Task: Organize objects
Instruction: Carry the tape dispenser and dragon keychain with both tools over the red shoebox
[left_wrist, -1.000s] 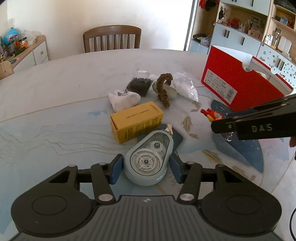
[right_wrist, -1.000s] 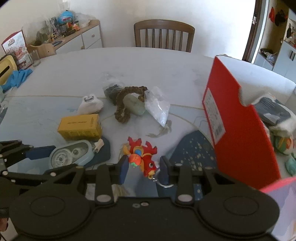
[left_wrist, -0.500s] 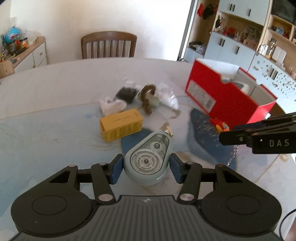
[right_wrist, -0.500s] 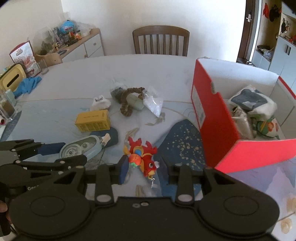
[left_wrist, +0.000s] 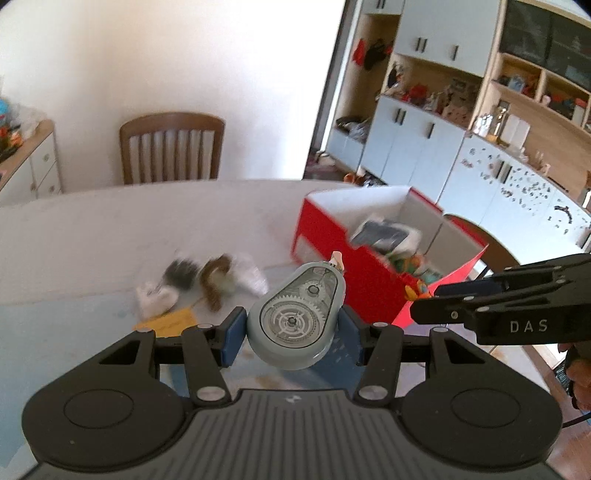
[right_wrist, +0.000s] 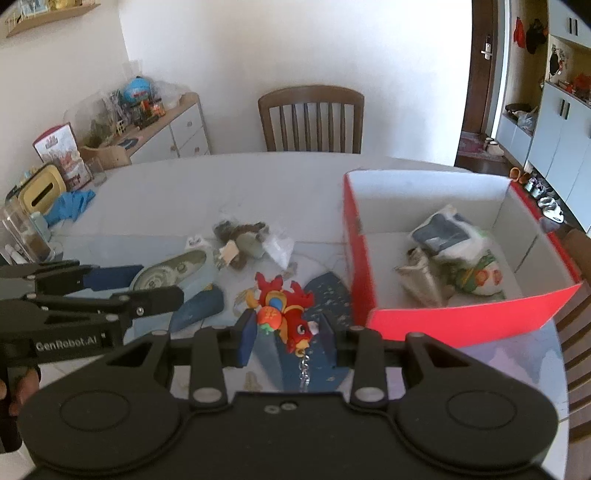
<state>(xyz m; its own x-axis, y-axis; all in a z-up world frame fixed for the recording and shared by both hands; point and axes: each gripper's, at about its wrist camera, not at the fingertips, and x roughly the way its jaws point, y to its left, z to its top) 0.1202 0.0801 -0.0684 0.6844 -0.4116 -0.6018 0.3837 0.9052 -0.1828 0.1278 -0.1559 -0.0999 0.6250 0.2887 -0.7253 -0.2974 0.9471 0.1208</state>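
My left gripper (left_wrist: 291, 332) is shut on a grey-blue correction tape dispenser (left_wrist: 297, 314) and holds it in the air above the table. It also shows in the right wrist view (right_wrist: 170, 269). My right gripper (right_wrist: 286, 332) is shut on a red dragon keychain toy (right_wrist: 284, 314), lifted, with its chain hanging down. The open red box (right_wrist: 458, 317) stands to the right, with several packets and toys (right_wrist: 454, 254) inside. In the left wrist view the red box (left_wrist: 351, 269) lies ahead and to the right.
On the table (right_wrist: 221, 184) lie a yellow carton (left_wrist: 166, 321), a white pouch (left_wrist: 155, 299), a dark bag, a brown rope coil (left_wrist: 214, 280) and a clear bag (right_wrist: 280, 247). A chair (right_wrist: 310, 118) stands behind. A sideboard (right_wrist: 147, 136) is at the left.
Both grippers have risen well above the table with their objects and moved toward the red box, whose inside now shows in both views.
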